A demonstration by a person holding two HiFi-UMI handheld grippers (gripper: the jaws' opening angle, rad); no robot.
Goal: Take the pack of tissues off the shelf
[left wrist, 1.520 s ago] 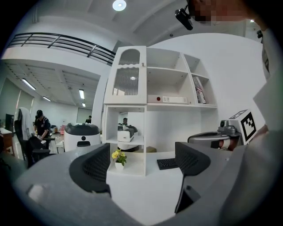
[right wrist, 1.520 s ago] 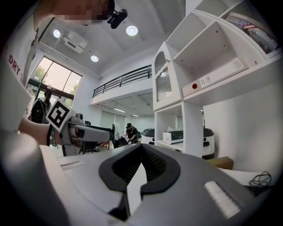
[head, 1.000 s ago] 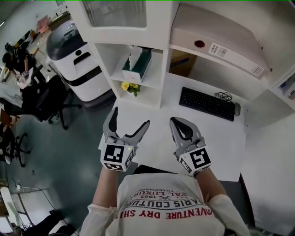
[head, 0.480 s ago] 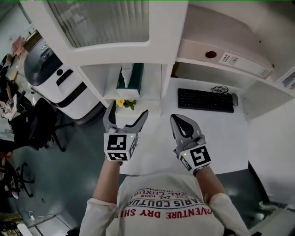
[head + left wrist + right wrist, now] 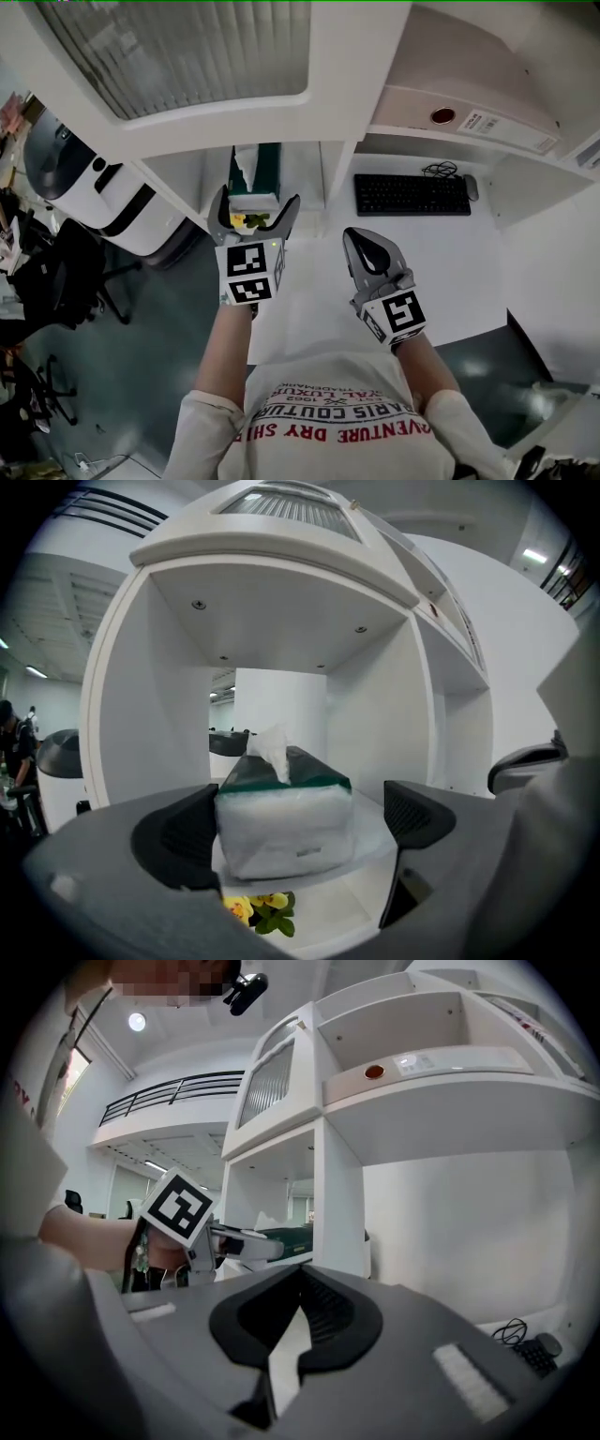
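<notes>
The tissue pack (image 5: 253,167), green-topped in a clear white wrap with one tissue sticking up, stands on the open white shelf (image 5: 311,174). In the left gripper view the tissue pack (image 5: 284,822) fills the gap between the dark pads (image 5: 184,832). My left gripper (image 5: 254,199) is raised in front of that shelf. Its jaws are opening and stand on either side of the pack's near end, not pressing on it. My right gripper (image 5: 356,236) hovers shut and empty over the white desk (image 5: 450,262). From the right gripper (image 5: 298,1321) view, the left gripper shows at the shelf.
Yellow flowers (image 5: 258,911) sit on the shelf level under the pack. A black keyboard (image 5: 411,195) and a mouse (image 5: 471,187) lie on the desk to the right. A white and black appliance (image 5: 84,183) stands left, with a dark office chair (image 5: 66,272) below it.
My left gripper has moved forward and up to the shelf, so its jaws now flank the tissue pack. The right gripper has stayed shut over the desk.
</notes>
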